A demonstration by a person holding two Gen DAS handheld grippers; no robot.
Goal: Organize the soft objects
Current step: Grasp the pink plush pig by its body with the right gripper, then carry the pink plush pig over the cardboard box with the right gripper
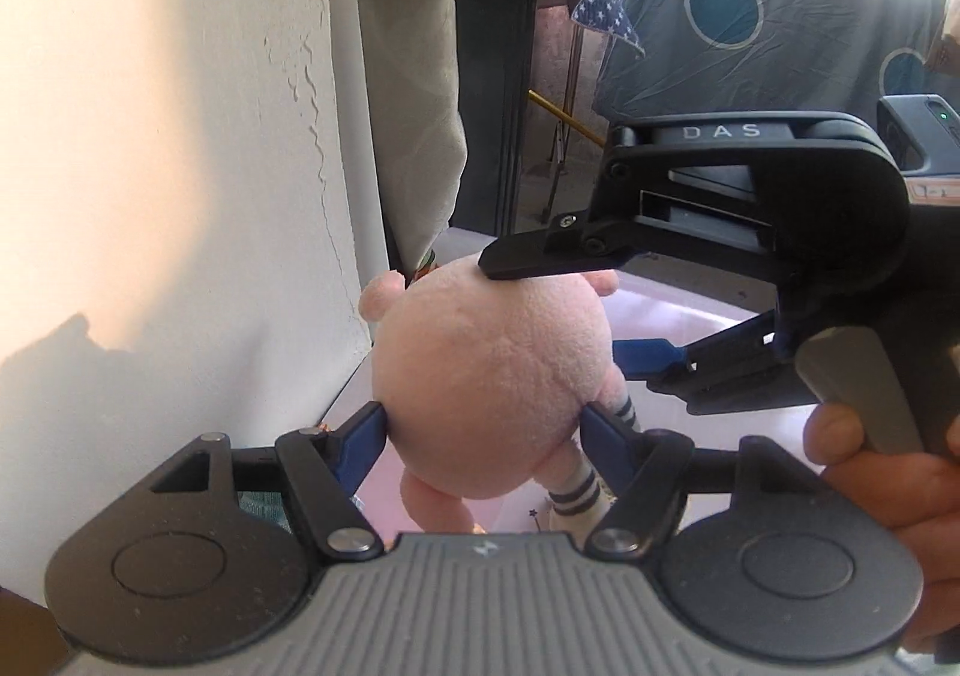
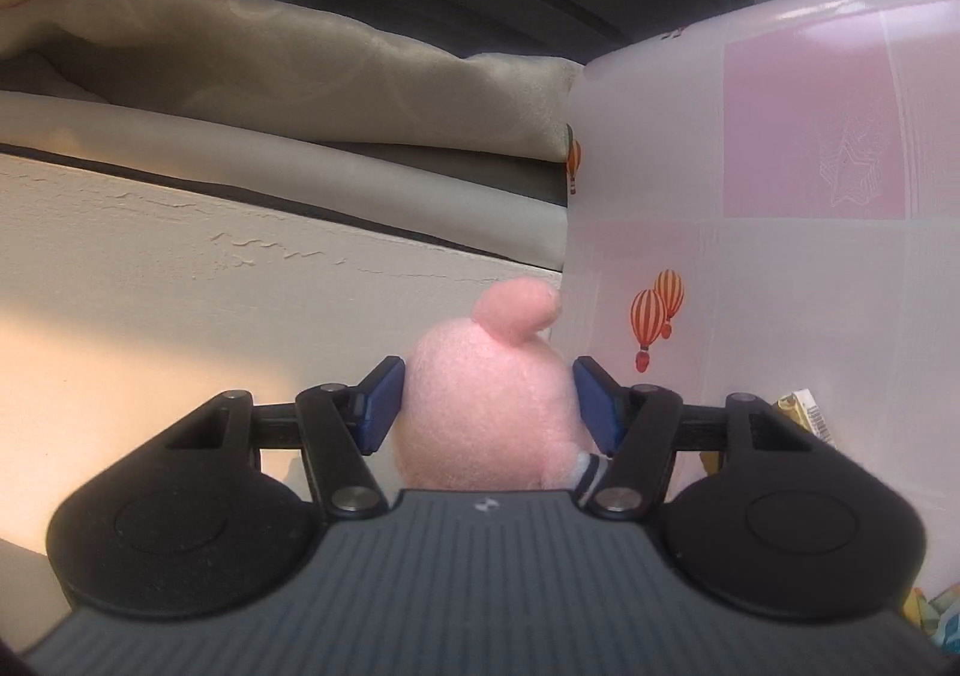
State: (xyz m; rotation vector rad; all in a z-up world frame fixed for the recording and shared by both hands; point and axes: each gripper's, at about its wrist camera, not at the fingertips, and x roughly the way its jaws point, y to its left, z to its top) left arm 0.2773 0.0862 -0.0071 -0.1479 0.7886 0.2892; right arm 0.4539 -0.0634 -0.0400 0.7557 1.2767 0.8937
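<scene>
left gripper (image 1: pixel 483 424) clamps pink plush (image 1: pixel 486 376) | balloon-print bin (image 2: pixel 780 196): right view only

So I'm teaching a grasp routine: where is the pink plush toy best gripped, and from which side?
Grip the pink plush toy across its round body, pads on opposite flanks, coming from behind as the left gripper does. The body is the widest, firmest part; the thin striped leg would probably let it swing.
</scene>
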